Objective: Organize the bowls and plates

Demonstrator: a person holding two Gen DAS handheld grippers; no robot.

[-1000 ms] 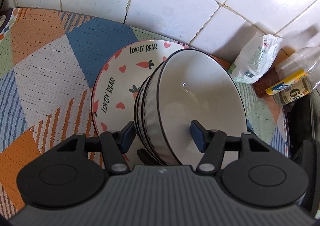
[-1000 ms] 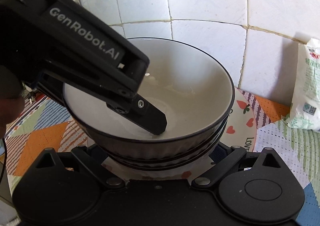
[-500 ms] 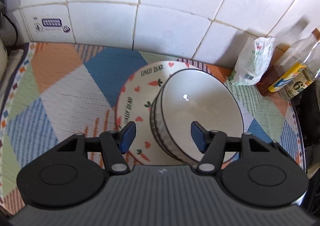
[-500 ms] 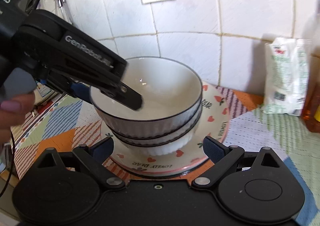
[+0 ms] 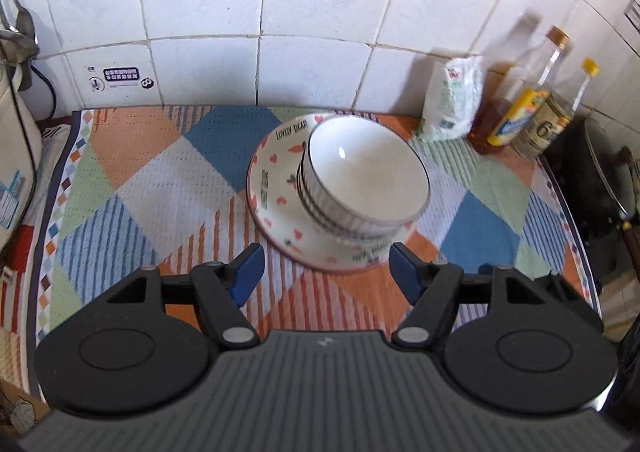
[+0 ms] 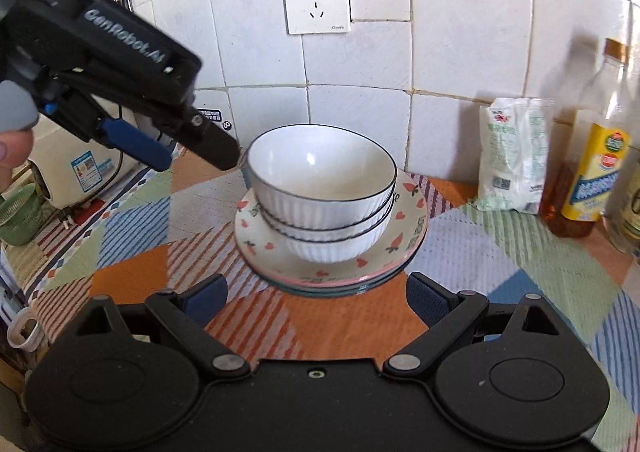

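A stack of white ribbed bowls point(image 5: 362, 182) with dark rims sits on a stack of "Lovely Bear" plates point(image 5: 276, 188) with hearts and carrots, on the patchwork cloth. The bowls point(image 6: 320, 188) and plates point(image 6: 404, 228) also show in the right wrist view. My left gripper point(image 5: 326, 276) is open and empty, held back above and in front of the plates. It shows from the side in the right wrist view point(image 6: 188, 150), left of the bowls. My right gripper point(image 6: 316, 298) is open and empty, just in front of the plates.
A white packet point(image 6: 514, 156) and oil bottles point(image 6: 592, 156) stand at the right by the tiled wall. A wall socket point(image 6: 317, 1) is above the bowls. A white appliance point(image 6: 76, 164) and a green basket point(image 6: 18, 218) are at the left. A dark pan point(image 5: 612, 176) sits at the far right.
Both grippers have pulled back and up from the stack. The left gripper's finger has come out of the top bowl and now hangs clear to its left.
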